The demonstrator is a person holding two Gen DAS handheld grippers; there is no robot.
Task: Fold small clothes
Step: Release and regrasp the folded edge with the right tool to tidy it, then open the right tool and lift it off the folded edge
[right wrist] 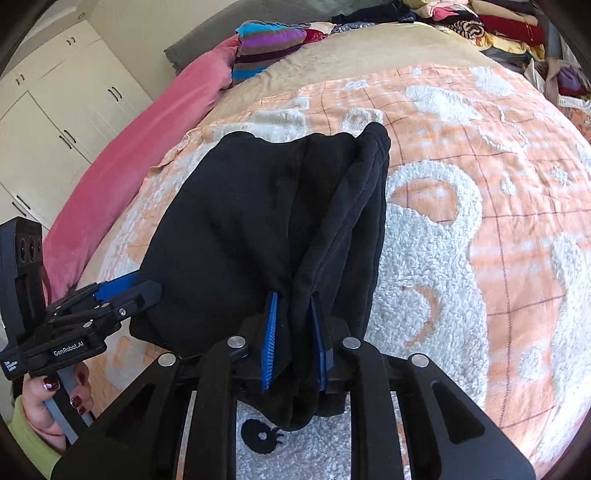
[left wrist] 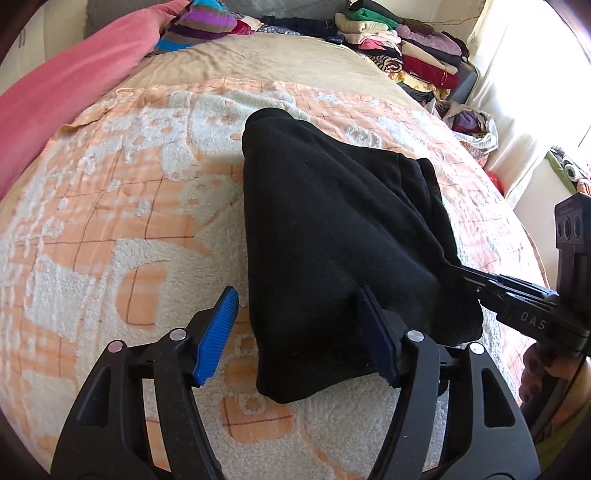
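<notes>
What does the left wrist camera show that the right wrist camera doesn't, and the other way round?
Only the left wrist view shows the tall stack of folded clothes at the far edge of the bed and the curtain beside it. Only the right wrist view shows the white cupboards and the black embroidered spot on the blanket. Both show the black garment on the orange and white blanket, the pink pillow, the striped cushion, the open left gripper and the right gripper pinching the cloth.

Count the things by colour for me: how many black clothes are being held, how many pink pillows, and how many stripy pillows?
Black garment: 1
Pink pillow: 1
Striped pillow: 1
Total: 3
The folded stacks at the back are too jumbled to count.
</notes>
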